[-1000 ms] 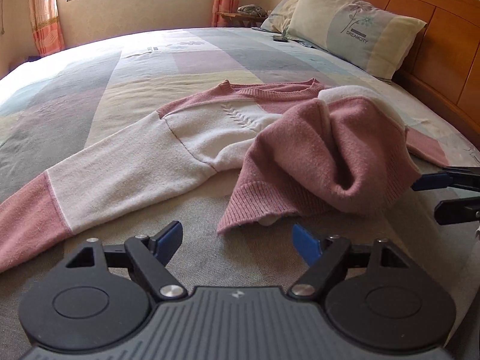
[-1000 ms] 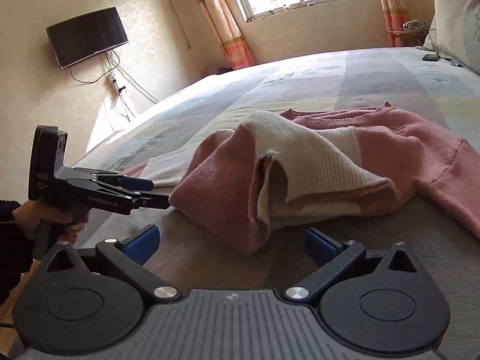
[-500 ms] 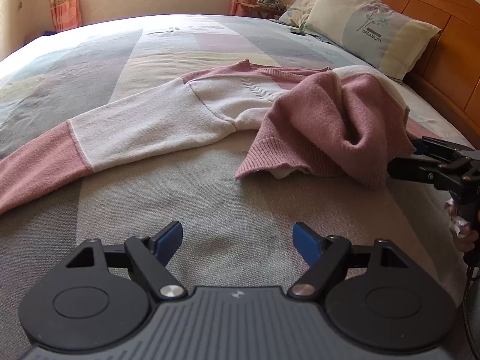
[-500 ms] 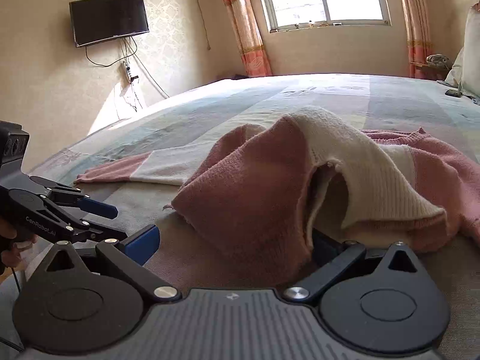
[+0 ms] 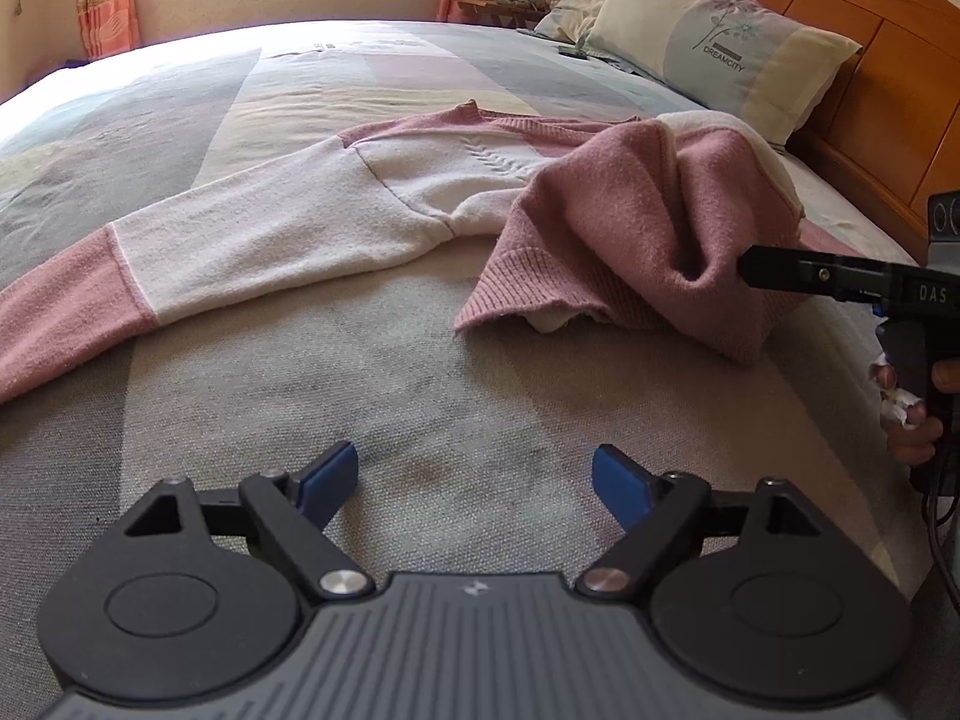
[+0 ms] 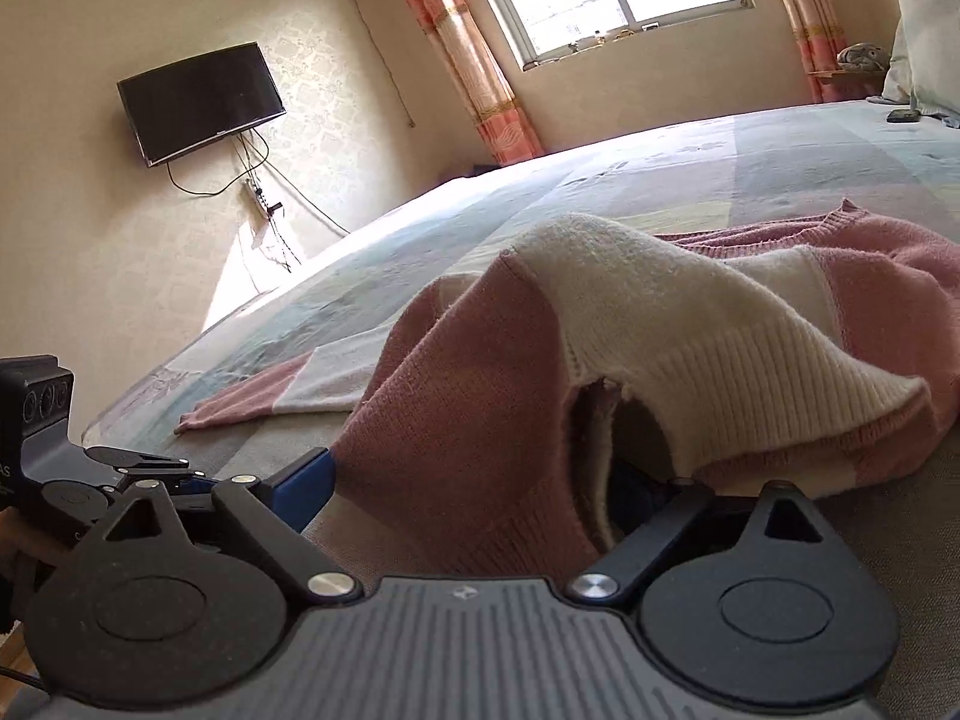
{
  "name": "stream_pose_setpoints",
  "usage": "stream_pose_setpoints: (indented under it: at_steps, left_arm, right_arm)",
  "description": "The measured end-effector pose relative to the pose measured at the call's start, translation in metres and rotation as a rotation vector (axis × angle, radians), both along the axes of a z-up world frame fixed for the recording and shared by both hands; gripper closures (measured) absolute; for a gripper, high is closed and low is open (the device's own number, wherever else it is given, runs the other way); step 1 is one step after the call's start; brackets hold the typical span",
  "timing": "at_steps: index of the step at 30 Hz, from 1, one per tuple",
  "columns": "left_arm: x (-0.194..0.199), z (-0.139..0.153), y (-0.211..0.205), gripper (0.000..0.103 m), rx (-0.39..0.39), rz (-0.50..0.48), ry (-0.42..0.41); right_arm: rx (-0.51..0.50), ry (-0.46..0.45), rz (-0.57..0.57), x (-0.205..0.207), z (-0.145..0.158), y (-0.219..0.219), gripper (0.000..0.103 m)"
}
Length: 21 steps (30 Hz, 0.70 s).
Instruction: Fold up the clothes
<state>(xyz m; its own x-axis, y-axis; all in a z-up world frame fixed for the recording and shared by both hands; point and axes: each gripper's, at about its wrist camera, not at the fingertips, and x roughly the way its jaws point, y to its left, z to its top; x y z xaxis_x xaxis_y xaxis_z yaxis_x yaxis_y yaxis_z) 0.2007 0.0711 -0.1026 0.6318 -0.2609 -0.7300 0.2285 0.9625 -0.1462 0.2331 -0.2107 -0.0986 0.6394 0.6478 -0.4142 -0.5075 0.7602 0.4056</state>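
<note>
R gripper: jaws spread wide, pushed into sweater's bunched pink hem, not clamped.
L gripper: spread apart, empty, over bedspread.
Sweater: pink/white, mid-bed, near pillow.

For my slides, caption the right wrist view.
Open right gripper pushed around the bunched pink-and-cream sweater on the bed.

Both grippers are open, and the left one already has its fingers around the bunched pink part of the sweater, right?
Not quite: the right gripper has its open fingers around the bunched pink part of the sweater, as the right wrist view shows. The left gripper is open over bare bedspread.
</note>
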Motion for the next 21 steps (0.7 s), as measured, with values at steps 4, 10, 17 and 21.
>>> stream_pose_setpoints:
  at_steps: [4,10,17,21]
  left_arm:
    - [0.0,0.001,-0.001,0.017,-0.004,0.007,0.002]
    - [-0.001,0.001,-0.004,0.017,0.019,0.011,0.006]
    - [-0.016,0.011,-0.017,0.017,0.067,-0.016,-0.01]
    - [-0.03,0.021,-0.029,0.017,0.092,-0.062,-0.047]
  right_arm:
    - [0.13,0.051,-0.044,0.003,0.002,-0.024,0.029]
    - [0.119,0.051,-0.059,-0.014,0.009,-0.027,0.095]
    - [0.061,0.058,-0.075,-0.039,0.022,-0.021,0.096]
    - [0.033,0.041,-0.078,-0.062,0.038,-0.018,0.096]
